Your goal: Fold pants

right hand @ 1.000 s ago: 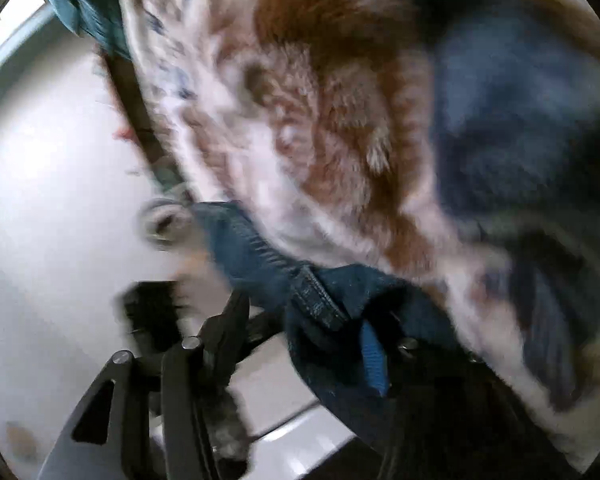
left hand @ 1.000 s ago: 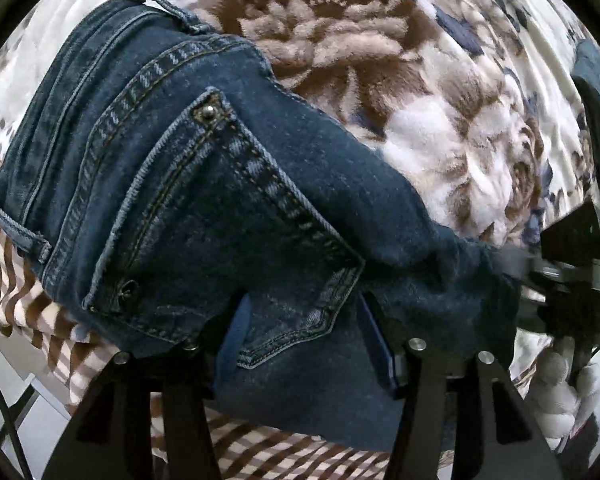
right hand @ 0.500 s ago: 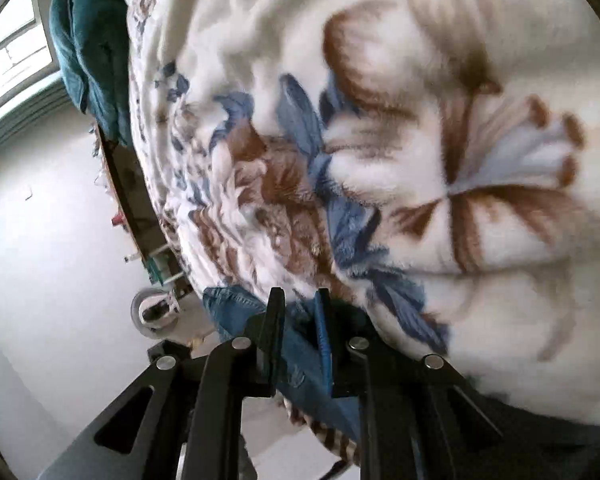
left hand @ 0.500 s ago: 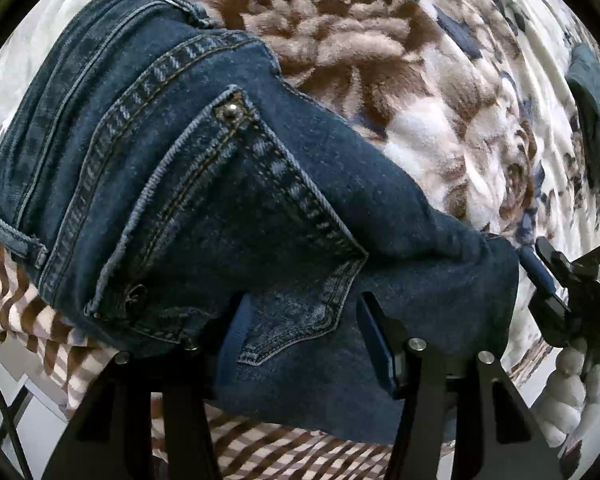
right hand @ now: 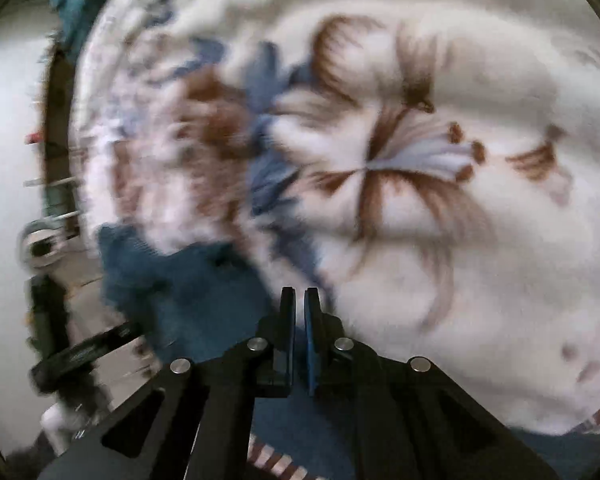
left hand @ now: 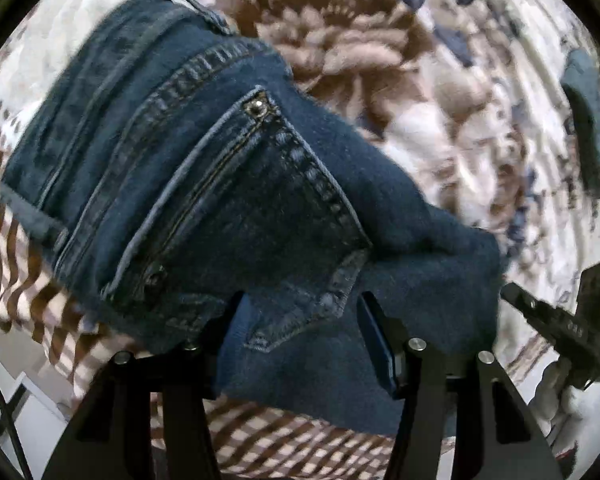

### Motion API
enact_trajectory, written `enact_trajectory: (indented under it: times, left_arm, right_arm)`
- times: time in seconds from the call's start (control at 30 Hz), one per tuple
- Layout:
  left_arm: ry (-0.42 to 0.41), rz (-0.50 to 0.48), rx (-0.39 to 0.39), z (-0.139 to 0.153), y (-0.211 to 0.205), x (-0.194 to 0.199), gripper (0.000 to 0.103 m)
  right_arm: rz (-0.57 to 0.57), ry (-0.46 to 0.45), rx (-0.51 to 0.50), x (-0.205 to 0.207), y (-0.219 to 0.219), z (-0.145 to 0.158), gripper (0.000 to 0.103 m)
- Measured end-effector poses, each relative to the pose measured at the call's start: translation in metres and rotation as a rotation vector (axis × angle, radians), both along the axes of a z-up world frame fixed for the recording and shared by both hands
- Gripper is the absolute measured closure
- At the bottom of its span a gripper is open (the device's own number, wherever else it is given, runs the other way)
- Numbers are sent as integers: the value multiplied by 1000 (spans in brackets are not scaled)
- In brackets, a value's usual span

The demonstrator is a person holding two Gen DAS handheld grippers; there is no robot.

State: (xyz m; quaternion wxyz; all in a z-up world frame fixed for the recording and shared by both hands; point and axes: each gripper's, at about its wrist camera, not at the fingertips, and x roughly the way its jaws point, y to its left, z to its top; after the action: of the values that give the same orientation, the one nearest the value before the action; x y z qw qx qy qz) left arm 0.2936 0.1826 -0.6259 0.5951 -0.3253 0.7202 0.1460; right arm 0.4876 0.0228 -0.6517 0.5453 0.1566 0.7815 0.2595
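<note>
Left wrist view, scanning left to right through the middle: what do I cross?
Brown-striped blanket edge → jeans with back pocket → floral blanket → dark teal cloth at the far right.

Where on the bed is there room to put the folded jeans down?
The flowered blanket lies bare beyond the jeans, from their far edge toward the teal cloth at the right. In the right wrist view the blanket is bare ahead of the right gripper. It is crowded near the bed's edge, where the left gripper straddles the jeans.
</note>
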Motion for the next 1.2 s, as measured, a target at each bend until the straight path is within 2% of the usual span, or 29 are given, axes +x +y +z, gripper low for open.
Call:
enact_trajectory:
  times: [0.03, 0.07, 0.1, 0.13, 0.23, 0.33, 0.47, 0.67, 0.77, 0.83, 0.93, 1.0, 1.1, 1.2]
  left_arm:
    - [-15, -6, -5, 8, -1, 0, 50]
    - [-36, -11, -12, 17, -4, 2, 48]
    - [-51, -12, -18, 23, -7, 5, 46]
    - [-68, -11, -30, 28, -10, 8, 45]
    - [-100, -5, -116, 32, -29, 27, 41]
    - [-77, -13, -206, 18, -53, 49, 40]
    - [-16, -15, -276, -5, -79, 73, 40]
    - [60, 10, -321, -34, -106, 86, 40]
    - [110, -26, -247, -45, -117, 91, 41]
    - [122, -42, -212, -49, -121, 92, 41]
    - [106, -77, -171, -45, -122, 91, 55]
    - [103, -81, -164, -42, -122, 89, 59]
    - [104, -84, -151, -40, -116, 84, 59]
    - [110, -100, -136, -42, -111, 74, 59]
  right_arm:
    - [12, -28, -2, -1, -7, 10, 83]
    - [43, -69, -18, -5, -10, 22, 58]
    - [67, -99, -18, -10, -13, 32, 39]
    - [77, -110, -17, -16, -9, 38, 37]
    - [139, -107, -3, -45, -7, 39, 37]
    - [213, -155, -34, -65, 17, 25, 40]
    - [273, -188, -25, -83, 38, 12, 89]
    - [276, -223, 53, -105, 24, 30, 89]
    - [275, -208, 92, -110, 23, 30, 89]
    - [285, -165, 117, -109, 22, 25, 89]
    - [193, -129, 102, -90, 4, 18, 86]
    - [149, -174, 63, -74, -11, 18, 86]
    - [246, -255, -39, -67, -10, 16, 85]
    - [389, -234, -30, -71, 7, 2, 85]
